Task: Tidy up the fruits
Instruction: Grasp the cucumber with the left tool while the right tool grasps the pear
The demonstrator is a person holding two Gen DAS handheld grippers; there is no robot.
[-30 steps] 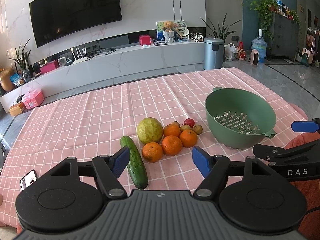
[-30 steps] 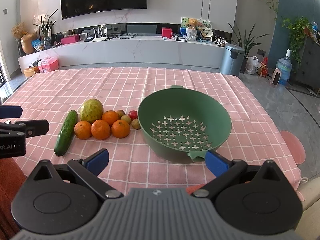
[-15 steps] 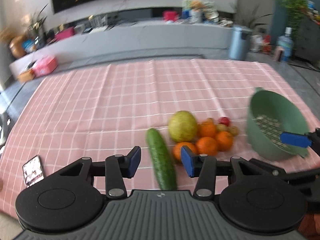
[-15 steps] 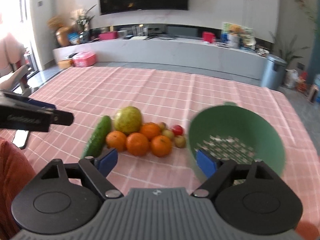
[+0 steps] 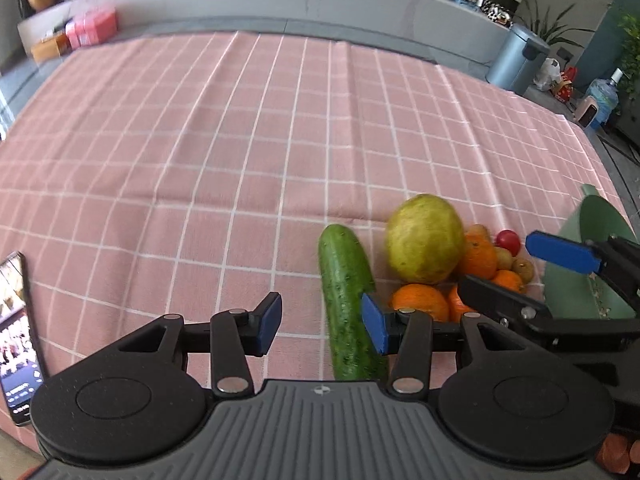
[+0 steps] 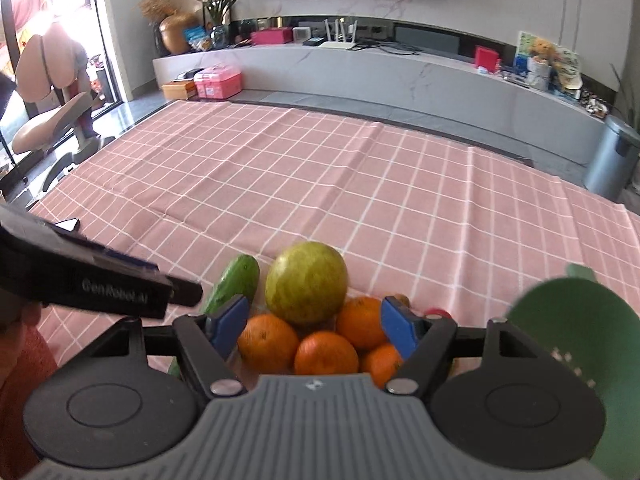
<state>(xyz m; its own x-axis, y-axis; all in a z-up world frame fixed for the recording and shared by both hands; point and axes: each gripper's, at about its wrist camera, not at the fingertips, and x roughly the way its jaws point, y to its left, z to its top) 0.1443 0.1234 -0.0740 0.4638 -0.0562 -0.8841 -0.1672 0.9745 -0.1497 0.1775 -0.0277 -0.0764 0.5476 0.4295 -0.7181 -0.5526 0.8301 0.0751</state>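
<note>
While fruit sits beside it, green colander [image 6: 576, 344] contents unclear, left gripper [image 5: 322, 326] & right gripper [image 6: 312, 322] half-open, right just narrowing, nothing held.

Checked cloth tablecloth [image 5: 248, 128] — bumpy-skinned cucumber [image 5: 348, 280]

colander [image 6: 576, 344] cropped; cucumber [image 6: 236, 284] half-hidden

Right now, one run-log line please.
left gripper: open, over cucumber | right gripper: closing, over oranges, unpinched | colander: no fruit seen
</note>
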